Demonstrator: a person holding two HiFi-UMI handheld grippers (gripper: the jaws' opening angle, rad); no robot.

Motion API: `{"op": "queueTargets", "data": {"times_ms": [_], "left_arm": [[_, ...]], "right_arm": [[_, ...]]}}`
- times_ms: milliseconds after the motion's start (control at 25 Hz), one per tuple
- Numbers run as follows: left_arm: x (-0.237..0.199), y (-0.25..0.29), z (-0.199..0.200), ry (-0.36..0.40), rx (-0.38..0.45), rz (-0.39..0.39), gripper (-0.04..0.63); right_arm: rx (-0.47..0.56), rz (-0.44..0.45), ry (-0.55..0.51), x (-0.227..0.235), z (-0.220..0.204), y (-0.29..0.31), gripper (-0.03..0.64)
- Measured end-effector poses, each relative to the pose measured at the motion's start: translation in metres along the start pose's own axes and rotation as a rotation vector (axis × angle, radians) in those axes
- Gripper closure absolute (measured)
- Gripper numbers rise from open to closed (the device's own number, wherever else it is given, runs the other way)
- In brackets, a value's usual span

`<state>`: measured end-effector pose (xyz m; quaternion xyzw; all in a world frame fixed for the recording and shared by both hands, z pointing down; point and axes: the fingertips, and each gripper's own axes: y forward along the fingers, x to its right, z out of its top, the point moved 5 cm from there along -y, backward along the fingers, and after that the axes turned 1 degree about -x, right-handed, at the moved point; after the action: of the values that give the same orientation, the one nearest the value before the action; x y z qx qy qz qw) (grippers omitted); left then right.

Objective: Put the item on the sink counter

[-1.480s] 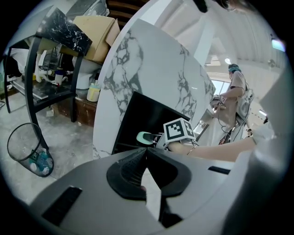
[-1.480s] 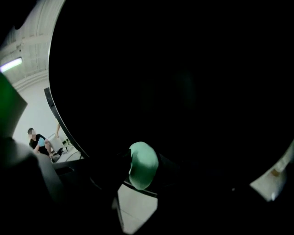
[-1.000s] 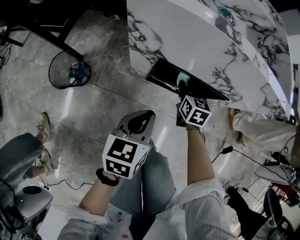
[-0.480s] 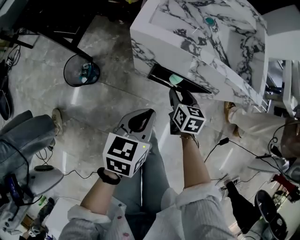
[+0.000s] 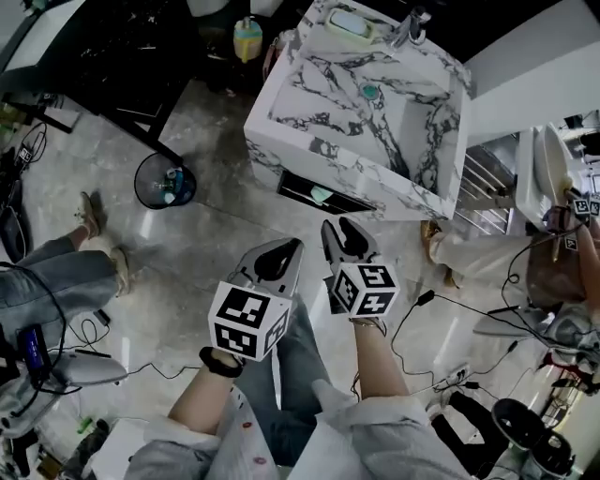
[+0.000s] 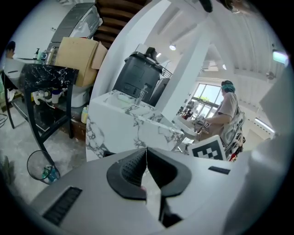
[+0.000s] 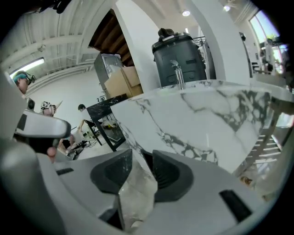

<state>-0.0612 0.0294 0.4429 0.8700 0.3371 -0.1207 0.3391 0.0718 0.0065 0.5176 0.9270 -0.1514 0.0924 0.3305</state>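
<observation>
The marble sink counter [image 5: 309,84] stands ahead, also seen in the right gripper view [image 7: 206,124]. My right gripper [image 5: 339,230] hovers above the floor in front of it. Between its pads sits a clear crinkled packet [image 7: 135,188]; the jaws [image 7: 140,153] are closing and press on it. A pale green thing [image 5: 321,195] lies on the dark shelf under the counter. Beside the right one, my left gripper [image 5: 278,251] is shut with nothing in it, its tips [image 6: 146,153] touching.
A faucet [image 5: 410,23] and a soap dish [image 5: 345,21] sit at the counter's far edge. A wire waste bin [image 5: 164,180] stands on the floor to the left, near a black table. A seated person's leg [image 5: 56,272] is at the far left. Cables cross the floor on the right.
My right gripper has drawn back from the shelf under the counter toward me. The view has pulled away, so the whole sink shows. The left gripper has hardly moved.
</observation>
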Motion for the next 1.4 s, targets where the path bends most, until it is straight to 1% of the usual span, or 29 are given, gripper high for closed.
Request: {"op": "queueTargets", "data": {"times_ms": [120,240,480,600,720,840,880,1040,1120,1280,1400], "left_arm": [[0.015,-0.002,0.018,0.005,0.031,-0.01,0.577],[0.028,-0.008,0.035,0.013,0.056,-0.014,0.577],[0.051,-0.029,0.074,0.042,0.123,-0.003,0.577],[0.064,-0.044,0.089,0.065,0.149,-0.004,0.577],[0.08,-0.059,0.102,0.084,0.179,-0.016,0.577],[0.093,-0.077,0.12,0.097,0.223,-0.035,0.577],[0.097,-0.082,0.126,0.108,0.237,-0.04,0.577],[0.111,-0.097,0.144,0.169,0.29,-0.057,0.577],[0.117,-0.103,0.149,0.191,0.313,-0.065,0.577],[0.127,-0.113,0.154,0.211,0.354,-0.078,0.577],[0.129,-0.115,0.153,0.214,0.356,-0.079,0.577]], "right_arm": [[0.028,0.013,-0.03,-0.008,0.029,-0.022,0.472],[0.056,0.027,-0.037,-0.015,0.058,-0.044,0.474],[0.119,0.096,-0.041,-0.038,0.118,-0.087,0.48],[0.178,0.142,-0.019,-0.049,0.146,-0.113,0.511],[0.24,0.198,0.005,-0.058,0.167,-0.144,0.526],[0.303,0.24,-0.013,-0.071,0.187,-0.171,0.551],[0.319,0.251,-0.026,-0.076,0.192,-0.179,0.552],[0.369,0.277,-0.097,-0.089,0.205,-0.204,0.595],[0.383,0.301,-0.108,-0.092,0.208,-0.214,0.606],[0.406,0.326,-0.13,-0.096,0.21,-0.227,0.608],[0.393,0.344,-0.148,-0.1,0.205,-0.226,0.609]]}}
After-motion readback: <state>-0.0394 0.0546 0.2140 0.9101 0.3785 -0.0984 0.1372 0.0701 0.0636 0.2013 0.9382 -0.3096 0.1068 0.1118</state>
